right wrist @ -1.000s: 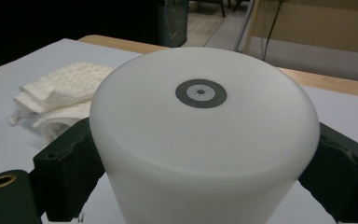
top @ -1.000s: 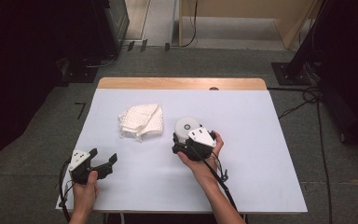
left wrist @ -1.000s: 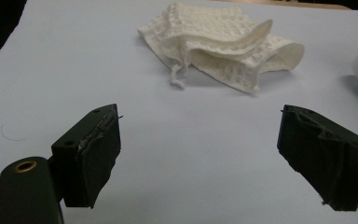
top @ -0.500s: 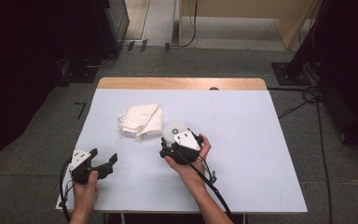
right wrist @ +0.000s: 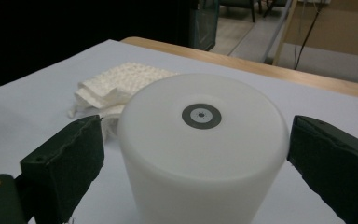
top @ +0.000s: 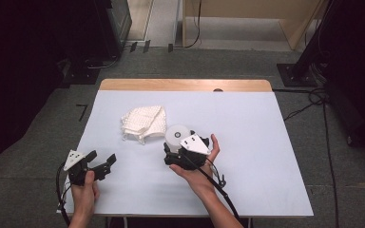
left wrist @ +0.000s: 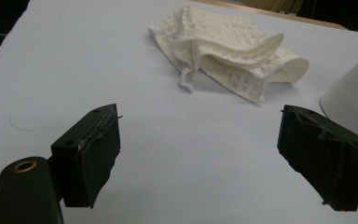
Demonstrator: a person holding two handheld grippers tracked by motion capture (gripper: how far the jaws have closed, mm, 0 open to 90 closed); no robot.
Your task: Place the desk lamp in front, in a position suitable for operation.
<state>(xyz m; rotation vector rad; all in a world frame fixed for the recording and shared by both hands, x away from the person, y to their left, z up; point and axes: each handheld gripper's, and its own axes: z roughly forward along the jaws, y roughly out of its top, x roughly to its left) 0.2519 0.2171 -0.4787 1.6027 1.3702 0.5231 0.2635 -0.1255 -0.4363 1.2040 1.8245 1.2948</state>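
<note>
One upright white cup (right wrist: 200,144), base up, axis vertical, between the right tool's (right wrist: 196,154) just-widened, spread jaws.

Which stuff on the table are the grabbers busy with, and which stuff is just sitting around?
Busy with:
- white tub, standing between the right gripper's jaws
- cloth, next to the tub

Just around:
- left gripper, open over bare table
- cables on the floor
</note>
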